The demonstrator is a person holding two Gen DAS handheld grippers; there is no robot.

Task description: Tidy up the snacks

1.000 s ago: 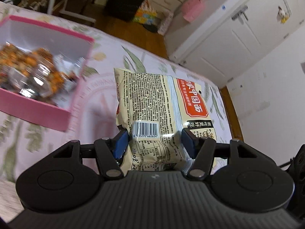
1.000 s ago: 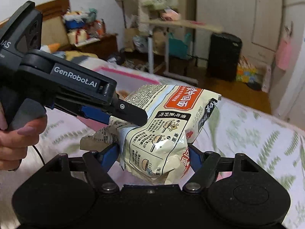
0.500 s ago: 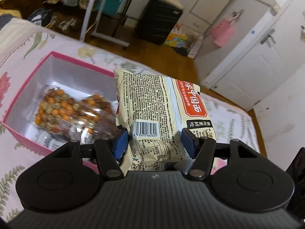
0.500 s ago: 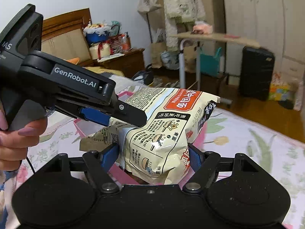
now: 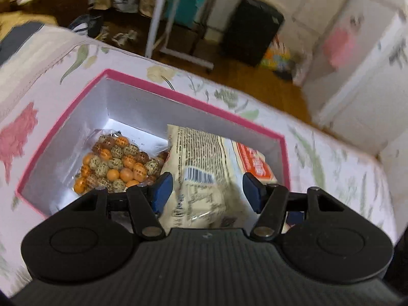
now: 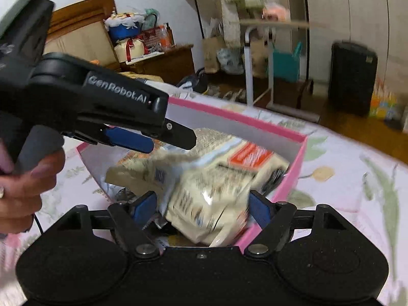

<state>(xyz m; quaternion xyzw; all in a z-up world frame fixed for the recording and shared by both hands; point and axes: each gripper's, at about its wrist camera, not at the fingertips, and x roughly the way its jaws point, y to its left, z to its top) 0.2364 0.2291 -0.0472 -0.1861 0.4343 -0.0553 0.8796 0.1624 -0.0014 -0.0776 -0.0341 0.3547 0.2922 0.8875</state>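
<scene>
The noodle packet (image 5: 204, 176), a light, crinkly, crush-prone pillow bag best pinched at its sealed end, is lying tilted inside the pink box (image 5: 193, 97) beside the bagged candies (image 5: 117, 160), blurred, while both the left gripper (image 5: 206, 191) and right gripper (image 6: 201, 209) are standing spread, gripping nothing.

Dim indoor light, heavy motion blur throughout, fisheye bending at edges.

Left gripper (image 5: 206, 191) has its blue pads spread, both clear of what sits between them. From the right wrist view it reaches in from the left, angled down, with the person's left hand (image 6: 24, 188) wrapped around its grip. Right gripper (image 6: 200, 207) is spread wide too.
</scene>
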